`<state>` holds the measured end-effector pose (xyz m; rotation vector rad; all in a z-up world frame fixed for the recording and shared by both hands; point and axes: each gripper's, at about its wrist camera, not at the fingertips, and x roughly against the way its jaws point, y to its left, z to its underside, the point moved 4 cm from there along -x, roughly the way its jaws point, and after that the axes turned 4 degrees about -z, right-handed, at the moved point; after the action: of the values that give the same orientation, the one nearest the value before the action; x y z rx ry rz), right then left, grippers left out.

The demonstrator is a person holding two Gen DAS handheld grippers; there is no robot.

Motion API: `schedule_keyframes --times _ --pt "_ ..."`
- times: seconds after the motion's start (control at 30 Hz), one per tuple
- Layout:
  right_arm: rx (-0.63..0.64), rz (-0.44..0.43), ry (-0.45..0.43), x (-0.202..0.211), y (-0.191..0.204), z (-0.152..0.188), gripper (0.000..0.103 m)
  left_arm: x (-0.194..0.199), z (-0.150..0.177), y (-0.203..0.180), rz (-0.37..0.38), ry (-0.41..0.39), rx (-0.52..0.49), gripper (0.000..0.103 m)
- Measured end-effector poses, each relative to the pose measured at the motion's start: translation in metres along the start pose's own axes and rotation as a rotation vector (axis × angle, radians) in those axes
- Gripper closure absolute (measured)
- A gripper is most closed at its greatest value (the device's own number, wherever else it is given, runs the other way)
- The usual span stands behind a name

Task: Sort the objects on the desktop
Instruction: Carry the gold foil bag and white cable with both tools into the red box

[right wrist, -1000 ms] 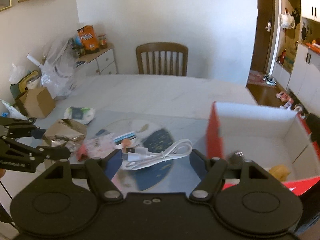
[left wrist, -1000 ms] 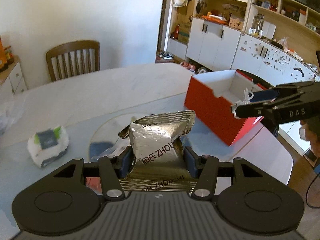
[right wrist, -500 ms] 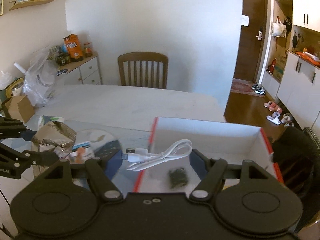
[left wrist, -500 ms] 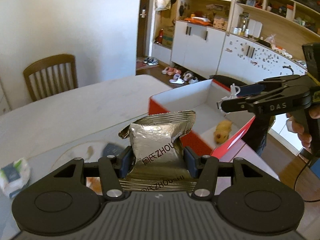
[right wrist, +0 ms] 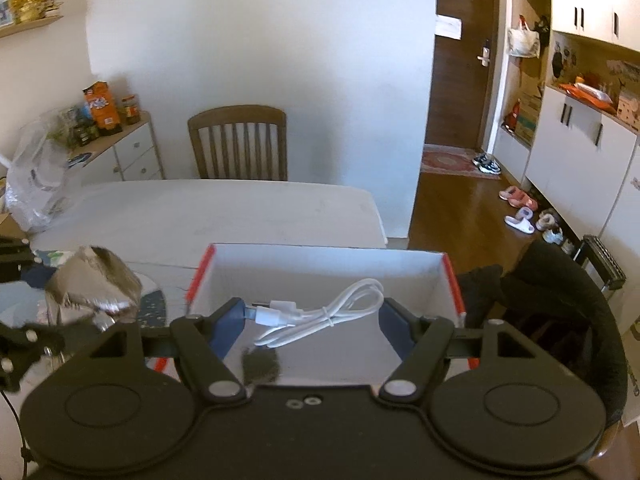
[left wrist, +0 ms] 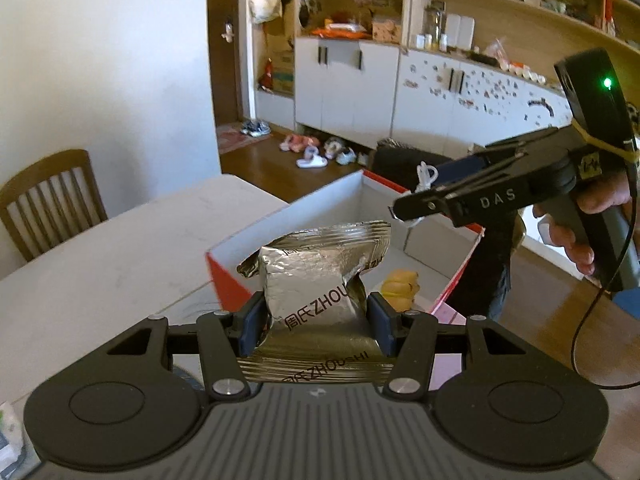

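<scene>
1. In the left wrist view, the left gripper (left wrist: 316,318) has its two blue pads clamped against the sides of a silver foil snack packet (left wrist: 320,280), which stands upright between them with dark lettering across its front.
2. In the right wrist view, the right gripper (right wrist: 312,316) carries a coiled white USB cable (right wrist: 320,312) strung across the gap between its blue pads; the plug end meets the left pad, while contact at the right pad cannot be judged, so whether the jaws truly pinch it cannot be told.
3. Just beyond the packet, at 1 o'clock, a yellow plush toy (left wrist: 400,286) lies on the white floor of a red cardboard box (left wrist: 228,284) with a white interior.
4. From the right wrist, the same box (right wrist: 320,260) lies directly under the cable, and a small dark object (right wrist: 260,364) sits on its floor at 7 o'clock of the cable.
5. The box rests on a white table (right wrist: 224,212), near the table's right edge.
6. At 2 o'clock in the left wrist view, the right gripper (left wrist: 416,208) reaches over the box's far side, gripped by a person's hand (left wrist: 576,232).
7. At 9 o'clock in the right wrist view, the foil packet (right wrist: 92,280) appears blurred beside the box's left wall.
8. At the far side of the table stands a wooden chair (right wrist: 238,142).
</scene>
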<state>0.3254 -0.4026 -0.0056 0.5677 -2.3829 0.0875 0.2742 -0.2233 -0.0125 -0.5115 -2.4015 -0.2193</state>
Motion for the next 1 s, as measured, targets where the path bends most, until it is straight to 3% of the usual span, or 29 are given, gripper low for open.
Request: schedule_keyframes --times 0.23,0.43,0.6,0.77,1.0 --pt "-0.032 -0.009 0.048 -0.032 -0.026 0.005 0.031 -0.054 -0.005 -0.022 0.013 0.098 -0.067 0.049" --pt "-0.086 0.001 0.126 -0.078 -0.046 0.020 0.031 -0.113 0.002 -0.033 0.017 0.236 -0.077 0.049" --pt "-0.076 0.018 0.197 -0.106 -0.046 0.035 0.032 -0.137 0.001 -0.037 -0.003 0.295 -0.112 0.049" --pt "-0.078 0.031 0.269 -0.125 -0.046 0.040 0.032 -0.154 -0.001 -0.039 0.027 0.356 -0.112 0.049" --pt "-0.101 0.038 0.337 -0.132 -0.051 0.044 0.032 -0.163 -0.003 -0.033 0.018 0.384 -0.106 0.049"
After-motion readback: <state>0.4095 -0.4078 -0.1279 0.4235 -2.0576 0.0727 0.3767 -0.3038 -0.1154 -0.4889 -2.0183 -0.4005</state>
